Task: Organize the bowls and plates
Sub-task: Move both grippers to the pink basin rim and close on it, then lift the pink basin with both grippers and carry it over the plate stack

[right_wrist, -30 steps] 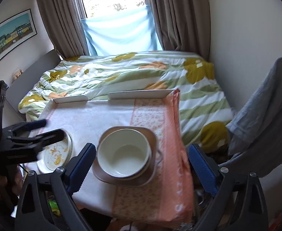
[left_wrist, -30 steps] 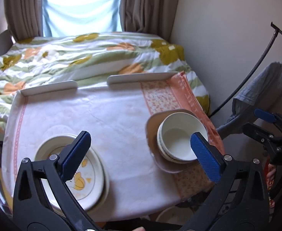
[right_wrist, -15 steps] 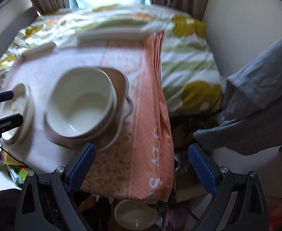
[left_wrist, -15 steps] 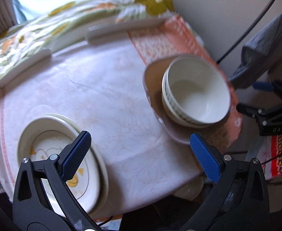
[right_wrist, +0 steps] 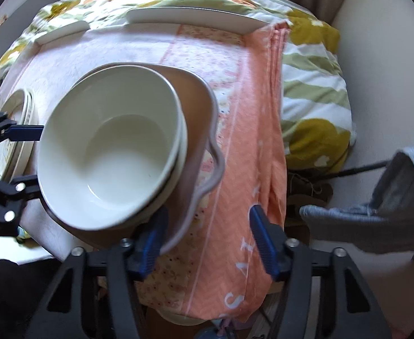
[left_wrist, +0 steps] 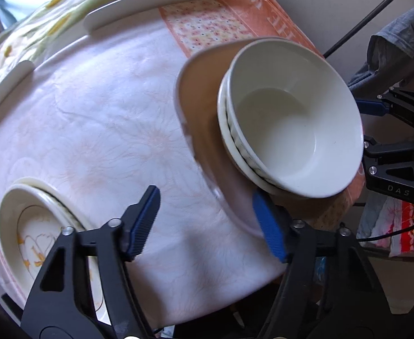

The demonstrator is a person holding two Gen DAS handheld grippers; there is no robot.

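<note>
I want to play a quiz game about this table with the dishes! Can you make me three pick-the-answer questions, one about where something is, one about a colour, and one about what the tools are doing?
1. Where do the stacked white bowls sit?
A. on the brown plate
B. on the bed
C. on the floor

2. What colour is the folded cloth at the table's right side?
A. green
B. orange-pink
C. black

3. How are the left tool and right tool?
A. both shut on a bowl
B. one holds a plate
C. both open, holding nothing

Answers:
1 A, the bowls rest inside the brown plate's rim.
2 B, the cloth shows orange-pink beside the white tablecloth.
3 C, each tool's blue pads stand apart with nothing between them.
</note>
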